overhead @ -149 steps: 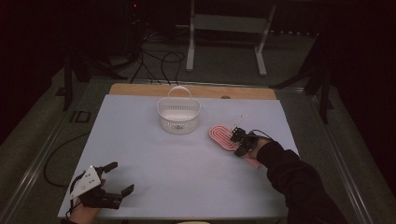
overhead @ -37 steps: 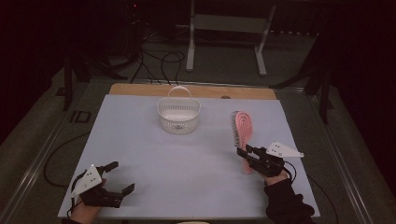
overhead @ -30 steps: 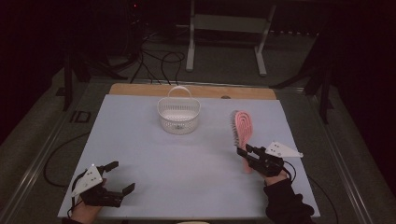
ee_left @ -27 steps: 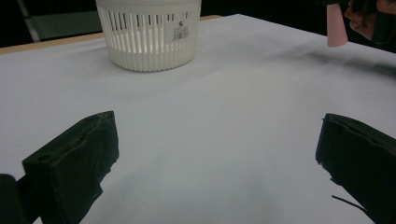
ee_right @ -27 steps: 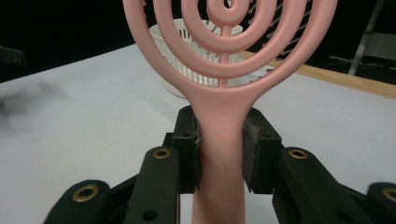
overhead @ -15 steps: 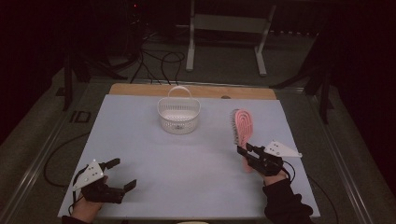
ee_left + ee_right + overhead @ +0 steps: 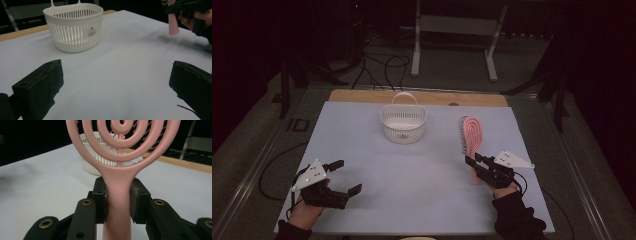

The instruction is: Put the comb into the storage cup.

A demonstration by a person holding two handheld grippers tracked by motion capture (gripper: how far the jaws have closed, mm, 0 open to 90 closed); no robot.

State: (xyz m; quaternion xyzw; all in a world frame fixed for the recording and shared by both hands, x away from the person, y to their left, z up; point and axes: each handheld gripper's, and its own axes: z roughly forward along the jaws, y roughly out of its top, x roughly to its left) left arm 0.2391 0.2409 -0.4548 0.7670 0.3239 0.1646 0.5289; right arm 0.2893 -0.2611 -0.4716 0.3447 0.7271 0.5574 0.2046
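Pink hairbrush (image 7: 472, 134): held clear of the table (image 7: 362, 135) at the right, handle clamped between the pads of the right gripper (image 7: 480, 167), head raised toward the far side; white slotted basket (image 7: 403, 124) stands well apart at far centre. Left gripper (image 7: 343, 176): near left, jaws wide apart, holding nothing. Handling note: if the brush is bound for the basket, keep the grip firm on the handle, carry it over the rim head-first, and lower before releasing.

Smooth pink plastic brush (image 7: 120, 170), slotted white plastic basket (image 7: 403, 123)
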